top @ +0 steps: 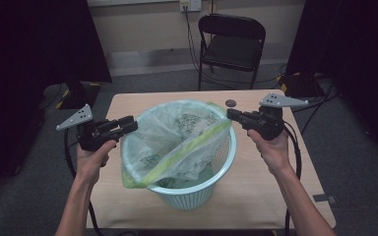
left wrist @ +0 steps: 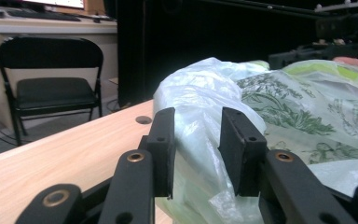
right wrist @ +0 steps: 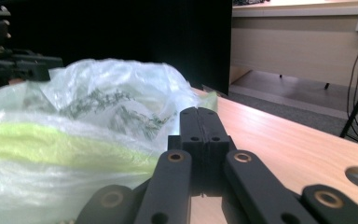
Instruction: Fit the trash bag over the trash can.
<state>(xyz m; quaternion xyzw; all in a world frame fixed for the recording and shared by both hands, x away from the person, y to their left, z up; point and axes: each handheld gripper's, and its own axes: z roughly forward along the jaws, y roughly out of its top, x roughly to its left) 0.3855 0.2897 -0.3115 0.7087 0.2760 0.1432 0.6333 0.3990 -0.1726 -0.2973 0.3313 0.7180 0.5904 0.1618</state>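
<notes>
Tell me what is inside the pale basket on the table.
The basket holds a clear plastic bag with a leaf print and a green edge strip, draped over its rim. The film covers the basket's bottom, so anything beneath it cannot be seen.

High view: dim room, black at both upper corners; light falls mainly on the table (top: 275, 167), with no hard shadows. Image soft, low detail, mild bending toward the edges. Plastic bag (top: 177, 142) shows pale sheen, no strong glare. Left gripper view: near jaws sharp, upper right dark and murky. Right gripper view: bag at left blurred and washed out; wall at upper right bright.
</notes>
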